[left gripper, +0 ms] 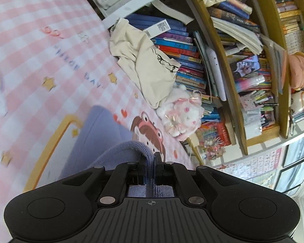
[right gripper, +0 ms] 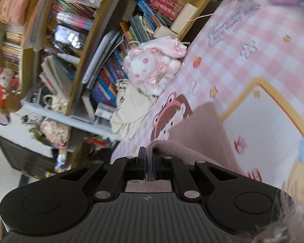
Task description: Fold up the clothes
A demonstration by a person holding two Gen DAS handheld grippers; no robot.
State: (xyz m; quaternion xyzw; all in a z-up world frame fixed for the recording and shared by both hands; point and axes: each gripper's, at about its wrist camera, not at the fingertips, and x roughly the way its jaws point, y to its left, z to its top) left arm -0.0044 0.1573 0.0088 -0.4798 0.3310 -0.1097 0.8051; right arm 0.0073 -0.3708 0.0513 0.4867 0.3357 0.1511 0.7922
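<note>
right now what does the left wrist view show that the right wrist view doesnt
Only the left wrist view: the left gripper shut on a lavender garment.

Only the right wrist view: the right gripper shut on a dusty-pink garment.

Both: the pink checked sheet, the cream garment crumpled against the bookshelf, and the white plush toy beside it.

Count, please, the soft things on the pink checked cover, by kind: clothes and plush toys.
Clothes: 2, the garment with the ribbed hem clamped in the left gripper and the right gripper, and the cream garment lying by the books.
Plush toys: 1, the white and pink plush toy.
Total: 3
</note>
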